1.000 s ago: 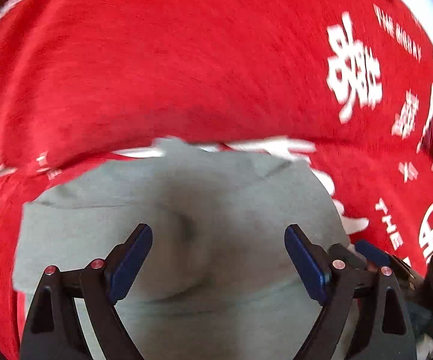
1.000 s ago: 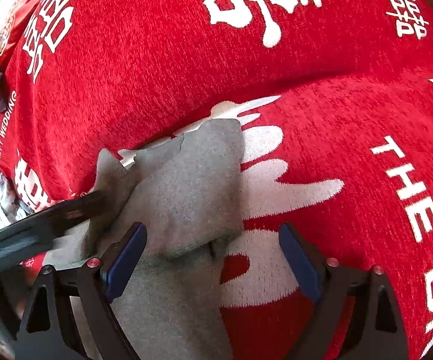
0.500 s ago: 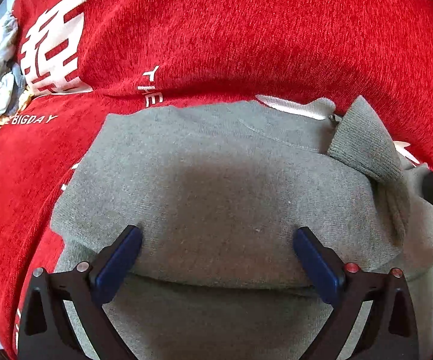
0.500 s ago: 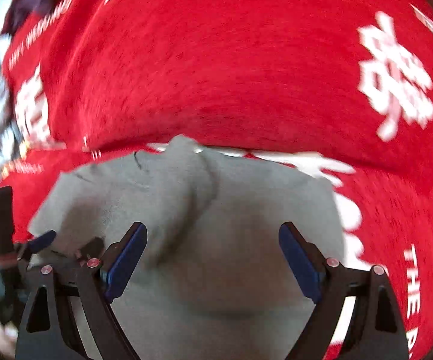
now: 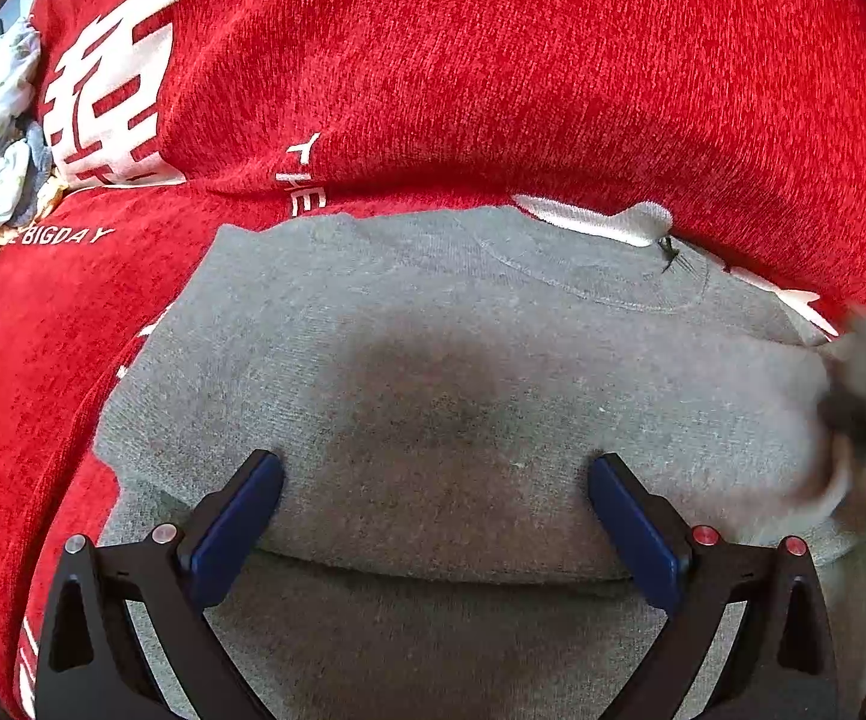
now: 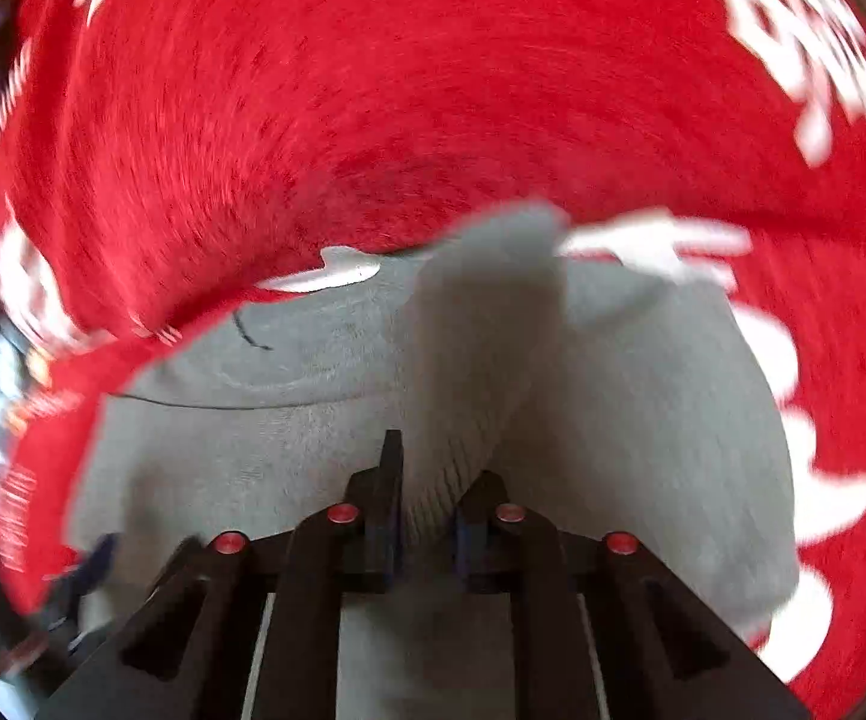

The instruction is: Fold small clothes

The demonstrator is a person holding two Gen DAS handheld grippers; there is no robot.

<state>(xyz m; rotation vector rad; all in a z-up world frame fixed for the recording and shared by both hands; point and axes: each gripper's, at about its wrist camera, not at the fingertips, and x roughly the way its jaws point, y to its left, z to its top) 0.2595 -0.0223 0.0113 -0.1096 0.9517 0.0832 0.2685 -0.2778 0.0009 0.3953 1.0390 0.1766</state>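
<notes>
My right claw [image 6: 426, 516] is closing on what looks like the grey sweater's [image 5: 433, 396] ribbed cuff [image 6: 481, 360]; my left claw [image 5: 433, 516], spread wide above the body, should pin it while I draw the sleeve across.

Red cloth [image 5: 493, 60], white print, left wrist view:
- "HAPP…", top left, cut off by frame edge
- "THE", centre, running vertically
- "BIGDAY", left
- lg. Chinese-style chars., not legible

Right wrist view: print too blurred to read.
</notes>
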